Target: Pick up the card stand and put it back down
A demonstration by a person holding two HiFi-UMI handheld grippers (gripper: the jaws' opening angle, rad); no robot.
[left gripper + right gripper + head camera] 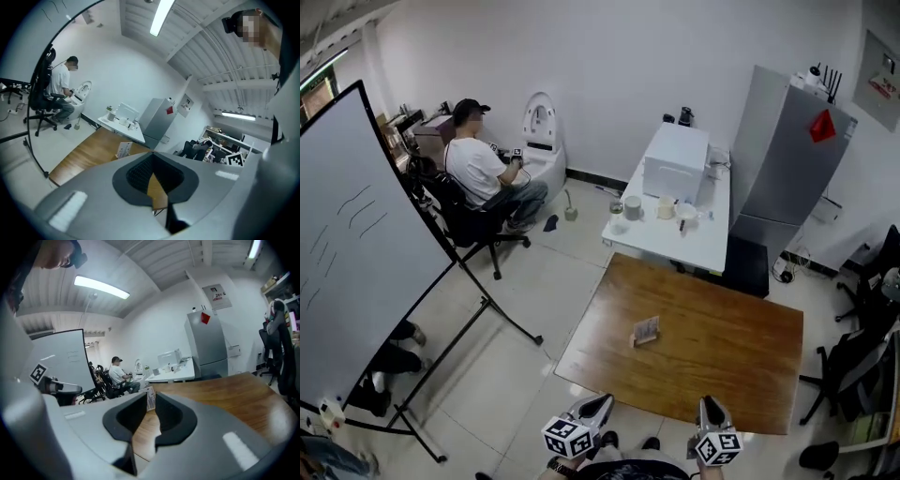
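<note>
The card stand (645, 330) is a small upright holder with a printed card, standing alone near the middle of the brown wooden table (722, 366). Both grippers hover at the table's near edge, well short of the stand. My left gripper (598, 405) has its tips together and holds nothing. My right gripper (710, 409) is shut too, with only a thin slit between its pads and nothing in it. In the left gripper view the card stand (124, 149) lies far beyond the gripper (151, 153). In the right gripper view the card stand (150, 398) shows through the slit of the gripper (152, 404).
Behind the wooden table stands a white table (712, 246) with a white box and cups, beside a grey cabinet (783, 159). A big whiteboard on a stand (356, 253) fills the left. A person (478, 169) sits at the back left. Black office chairs (862, 356) crowd the right.
</note>
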